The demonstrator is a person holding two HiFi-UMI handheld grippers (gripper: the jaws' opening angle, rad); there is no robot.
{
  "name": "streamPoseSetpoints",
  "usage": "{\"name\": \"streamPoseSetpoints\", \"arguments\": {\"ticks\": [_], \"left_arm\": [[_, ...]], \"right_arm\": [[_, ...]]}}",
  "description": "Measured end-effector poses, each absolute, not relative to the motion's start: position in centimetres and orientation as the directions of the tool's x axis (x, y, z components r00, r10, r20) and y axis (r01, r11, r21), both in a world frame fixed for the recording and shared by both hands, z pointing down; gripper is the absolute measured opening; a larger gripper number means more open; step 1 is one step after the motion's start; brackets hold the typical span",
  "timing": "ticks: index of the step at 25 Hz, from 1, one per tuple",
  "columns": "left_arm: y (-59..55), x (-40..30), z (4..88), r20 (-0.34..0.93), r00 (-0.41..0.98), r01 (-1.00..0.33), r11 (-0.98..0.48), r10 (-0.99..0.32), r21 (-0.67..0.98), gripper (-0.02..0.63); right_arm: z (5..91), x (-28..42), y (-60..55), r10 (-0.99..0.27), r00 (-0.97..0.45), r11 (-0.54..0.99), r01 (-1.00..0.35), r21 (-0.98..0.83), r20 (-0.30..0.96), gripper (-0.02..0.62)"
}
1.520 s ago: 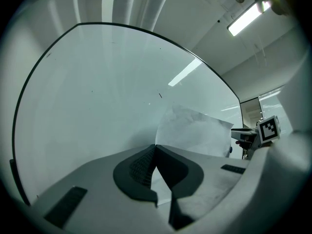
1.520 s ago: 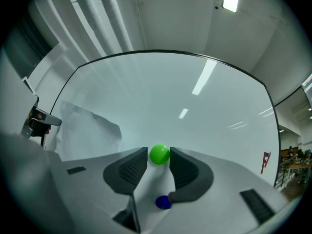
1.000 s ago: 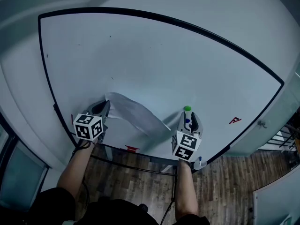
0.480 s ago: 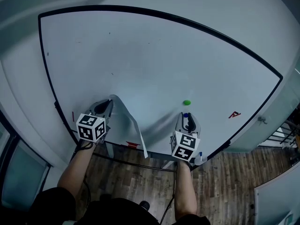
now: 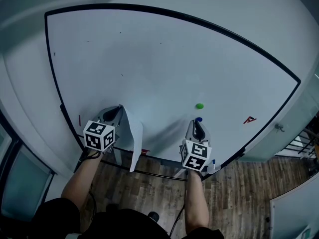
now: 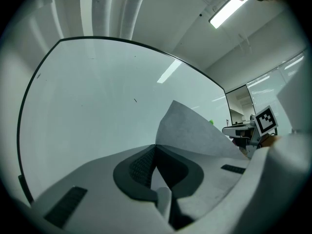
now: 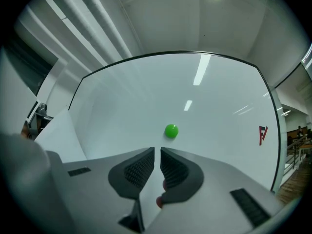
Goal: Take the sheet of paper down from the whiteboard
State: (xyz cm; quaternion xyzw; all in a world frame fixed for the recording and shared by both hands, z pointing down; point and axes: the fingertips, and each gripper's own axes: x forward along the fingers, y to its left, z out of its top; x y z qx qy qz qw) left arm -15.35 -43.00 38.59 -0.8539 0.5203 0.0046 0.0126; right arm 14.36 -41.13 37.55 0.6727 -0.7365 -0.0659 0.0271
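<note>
White paper point(image 5: 132, 142) hangs lower left, pinched in my left claw point(image 5: 114, 112). My right claw point(image 5: 198, 127), lower centre, has just been closing, empty, jaws a slit apart.

Glossy whiteboard point(image 5: 164, 59) — matt paper sheet point(image 5: 134, 139)

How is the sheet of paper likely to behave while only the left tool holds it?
Probably floppy: the sheet of paper droops and curls below the left tool, which pinches it at one end only. It is likely very light, so it may swing or flutter. A sharp tug could tear it at the pinch.
</note>
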Motion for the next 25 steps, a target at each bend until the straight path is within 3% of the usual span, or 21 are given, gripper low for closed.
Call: {"name": "streamPoseSetpoints", "arguments": {"ticks": [25], "left_arm": [[-41.0,-14.4,39.3,-0.011,0.486,-0.874,-0.486,-0.874,0.014,0.02]], "right_arm": [[38.9,14.7,-38.6,-0.995,-0.097,0.095,-0.992,0.08,-0.017,0.029]]}}
